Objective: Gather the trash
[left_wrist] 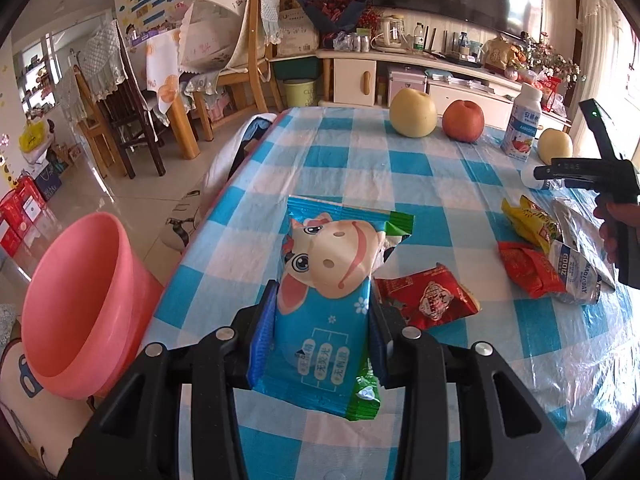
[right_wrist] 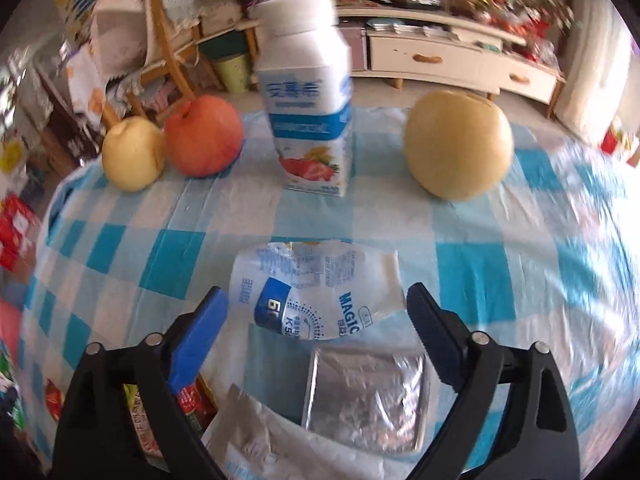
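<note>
Jaws of the left gripper (left_wrist: 322, 322) clenched on the blue cow wrapper (left_wrist: 326, 304), blue pads pressed against both long edges, wrapper sagging a little out front and behind. Looks a fair grip, near the middle of the pack, but thin film, so best held firm and carried level. Just right of it, touching or nearly so, lies a red snack wrapper (left_wrist: 428, 300) on the checked tablecloth (left_wrist: 352, 168). Down to the left, off the table edge, sits the pink bin (left_wrist: 76, 304), mouth tilted up and open. Likely next: swing left past the edge, get well over the mouth, then let go, not before, or the light film may drift onto the floor.

Jaws of the right gripper (right_wrist: 316, 308) spread wide, grasping nothing, straddling a torn white-and-blue sachet (right_wrist: 316, 296) lying flat. Nearer, a silver foil packet (right_wrist: 366, 396) and a white wrapper (right_wrist: 256, 440), overlapping. Flat film on a slick cloth: worth dipping low and pinching a raised edge rather than pressing straight down. View a bit blurred, so exact contact hard to call.

Farther off, not trash by the look of it: yogurt bottle (right_wrist: 308, 96) upright, red apple (right_wrist: 204, 140) and small pear (right_wrist: 134, 154) to the left, big pear (right_wrist: 458, 144) to the right. Best left standing; bottle tips easily.
</note>
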`<state>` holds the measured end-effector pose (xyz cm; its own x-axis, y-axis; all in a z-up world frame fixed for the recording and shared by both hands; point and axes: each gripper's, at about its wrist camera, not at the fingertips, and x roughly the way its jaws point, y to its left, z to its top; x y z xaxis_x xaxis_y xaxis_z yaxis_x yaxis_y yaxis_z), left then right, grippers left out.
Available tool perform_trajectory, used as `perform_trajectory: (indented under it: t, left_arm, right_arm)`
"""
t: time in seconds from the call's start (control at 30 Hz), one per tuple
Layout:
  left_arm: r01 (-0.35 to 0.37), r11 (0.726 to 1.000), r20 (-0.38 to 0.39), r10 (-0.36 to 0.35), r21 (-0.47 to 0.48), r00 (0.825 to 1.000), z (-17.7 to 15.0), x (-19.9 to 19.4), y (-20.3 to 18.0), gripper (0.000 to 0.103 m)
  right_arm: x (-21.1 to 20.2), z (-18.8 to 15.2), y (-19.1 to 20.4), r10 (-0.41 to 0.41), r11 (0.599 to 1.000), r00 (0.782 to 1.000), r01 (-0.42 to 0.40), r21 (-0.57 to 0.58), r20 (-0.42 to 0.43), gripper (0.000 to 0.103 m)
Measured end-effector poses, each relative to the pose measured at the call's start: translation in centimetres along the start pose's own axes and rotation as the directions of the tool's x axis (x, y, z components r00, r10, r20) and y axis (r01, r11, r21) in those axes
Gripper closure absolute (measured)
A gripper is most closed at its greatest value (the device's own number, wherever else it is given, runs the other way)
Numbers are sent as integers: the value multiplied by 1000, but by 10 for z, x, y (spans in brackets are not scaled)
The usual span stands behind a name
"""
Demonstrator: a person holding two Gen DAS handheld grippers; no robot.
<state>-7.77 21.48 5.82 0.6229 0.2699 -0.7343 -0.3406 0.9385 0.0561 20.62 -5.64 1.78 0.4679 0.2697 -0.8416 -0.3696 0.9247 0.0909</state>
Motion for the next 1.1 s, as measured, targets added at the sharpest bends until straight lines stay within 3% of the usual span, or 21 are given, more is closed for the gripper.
perform_trajectory:
  t: [0.13, 0.23, 0.3, 0.4, 0.5, 0.57, 0.67, 0.87, 0.9, 0.97, 1.03, 1.1]
  left_arm:
    - [5, 1000, -11, -6, -9, 1000, -2, 6, 1, 62]
    - [11, 1000, -19, -11, -5, 1000, -5, 10, 0, 62]
    - [17, 1000, -18, -17, -5, 1000, -5, 11, 1, 62]
    - [23, 1000, -14, -23, -11, 1000, -4, 12, 2, 62]
    - [32, 999, -6, -32, -16, 999, -2, 13, 3, 62]
    - [38, 999, -3, -38, -20, 999, -2, 13, 5, 62]
    - [41, 999, -3, -42, -22, 999, -3, 13, 5, 62]
    - [41, 999, -7, -41, -24, 999, -3, 15, 6, 62]
    - [41, 999, -8, -41, -25, 999, -3, 15, 6, 62]
    - [38, 999, -4, -38, -26, 999, -3, 15, 8, 62]
    - [38, 999, 0, -38, -26, 999, -3, 16, 9, 62]
    - [43, 998, 4, -43, -34, 999, -2, 15, 12, 62]
  right_arm:
    - [15, 5, 21, -61, 987, 998, 58, -147, -17, 9]
    - [21, 8, 33, -58, 978, 998, 53, -200, -19, 9]
    - [19, 7, 35, 37, 982, 999, -44, -184, -37, 9]
    - [12, -2, 45, 278, 933, 957, -291, -213, -87, 9]
    - [-5, -12, 59, 367, 877, 927, -372, -303, -76, 9]
    - [-11, -10, 56, 400, 875, 915, -398, -275, -53, 9]
    - [-12, 0, 55, 262, 924, 965, -246, -294, 16, 9]
    - [18, 12, 79, 146, 919, 989, -149, -366, -35, 9]
    - [27, 13, 81, 141, 920, 989, -149, -362, -47, 12]
    - [37, 13, 84, 123, 926, 990, -138, -352, -65, 36]
    - [36, 13, 82, 131, 935, 990, -141, -325, -52, 47]
    - [35, 10, 86, 128, 935, 991, -136, -328, -46, 70]
